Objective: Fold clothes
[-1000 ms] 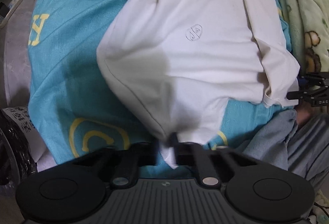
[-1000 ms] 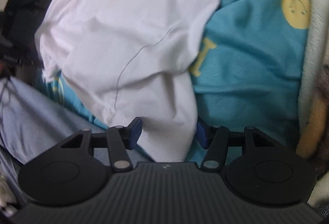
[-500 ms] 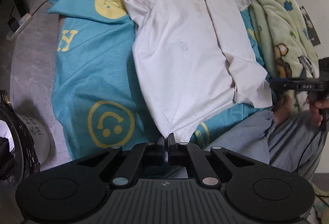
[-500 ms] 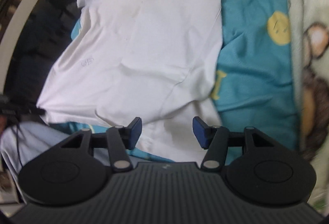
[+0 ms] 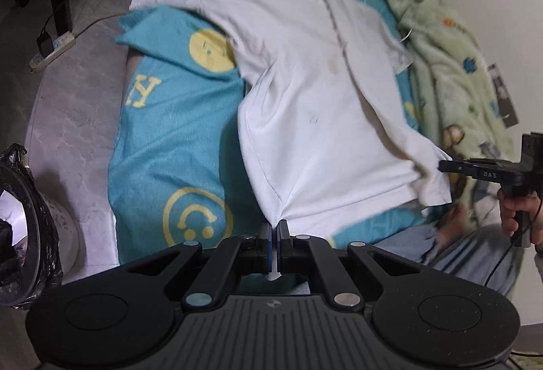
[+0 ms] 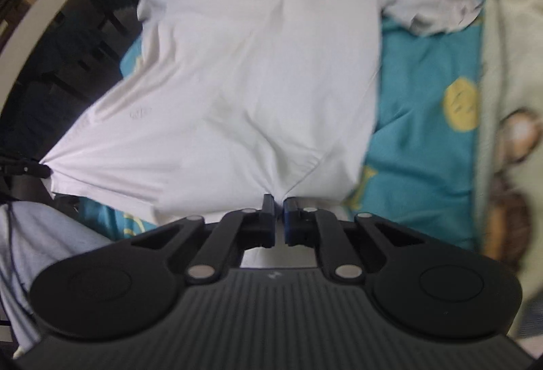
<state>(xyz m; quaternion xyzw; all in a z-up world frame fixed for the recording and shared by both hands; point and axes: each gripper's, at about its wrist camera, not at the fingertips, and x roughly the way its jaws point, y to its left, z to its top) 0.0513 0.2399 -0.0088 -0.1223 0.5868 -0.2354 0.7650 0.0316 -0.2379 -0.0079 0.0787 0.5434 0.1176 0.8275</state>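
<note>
Fingers [image 5: 268,244] of the left gripper [image 5: 275,242] are pressed together on a bottom hem corner of the white T-shirt [image 5: 305,105], a sliver of cloth showing between the pads. In the left wrist view the shirt spreads from that corner toward 12 o'clock, lying face up on a teal blanket [image 5: 176,139] with yellow smiley faces that covers the bed. Its far sleeve reaches toward 11 o'clock. At 3 o'clock the right gripper [image 5: 444,166] meets the other hem corner, and a hand [image 5: 519,214] grips its handle. A green fleece blanket [image 5: 451,64] with cartoon animals lies along the 2 o'clock side. A bin lined with a black bag [image 5: 23,220] stands on the floor at 9 o'clock, and a power strip [image 5: 51,51] lies at 10 o'clock.

In the right wrist view, which is blurred, the right gripper's [image 6: 279,212] fingers stand nearly together, pinching the shirt's [image 6: 258,74] hem where the cloth gathers to a point. The shirt runs toward 12 o'clock, one sleeve out at 1 o'clock. At 9 o'clock the left gripper [image 6: 37,170] holds the opposite corner, the hem drawn between the two.
</note>
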